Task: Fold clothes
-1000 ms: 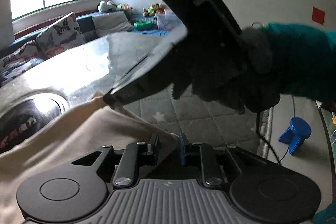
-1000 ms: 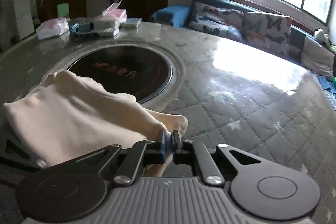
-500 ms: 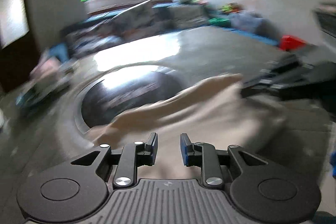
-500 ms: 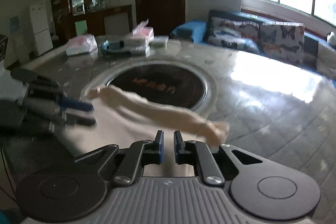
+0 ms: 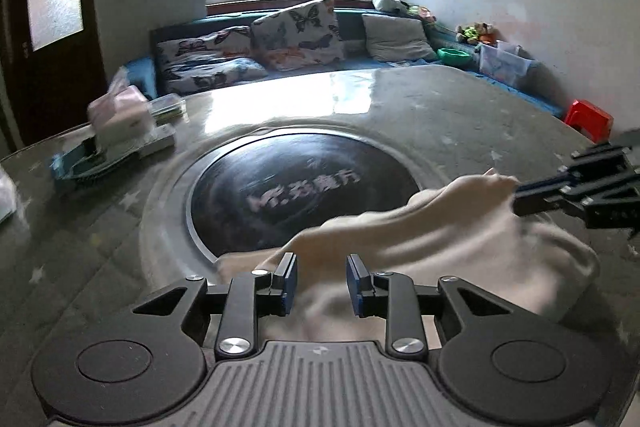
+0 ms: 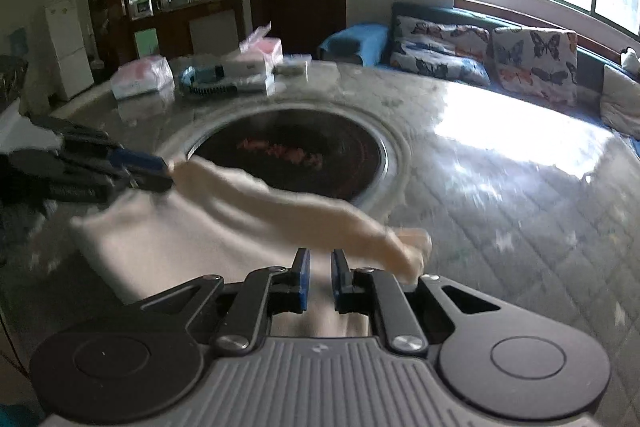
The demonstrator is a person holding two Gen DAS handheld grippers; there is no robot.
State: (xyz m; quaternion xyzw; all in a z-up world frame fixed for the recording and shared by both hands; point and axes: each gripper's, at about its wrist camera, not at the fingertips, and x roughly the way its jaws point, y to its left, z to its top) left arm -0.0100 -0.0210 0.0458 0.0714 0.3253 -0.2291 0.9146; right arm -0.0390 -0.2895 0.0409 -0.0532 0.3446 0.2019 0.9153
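Observation:
A cream garment lies bunched on the grey quilted table, beside a round black inset. It also shows in the right wrist view. My left gripper is open just above the cloth's near edge, nothing between its jaws. It appears in the right wrist view at the garment's left end. My right gripper is open by a narrow gap over the cloth. It shows in the left wrist view at the garment's right end.
Tissue packs, boxes and a brush sit at the table's far side, seen also in the left wrist view. A sofa with butterfly cushions runs under the window. A red stool stands to the right.
Both grippers let go of the garment and opened. The left one swung from beside the right hand round to face the table, and the cloth dropped onto it.

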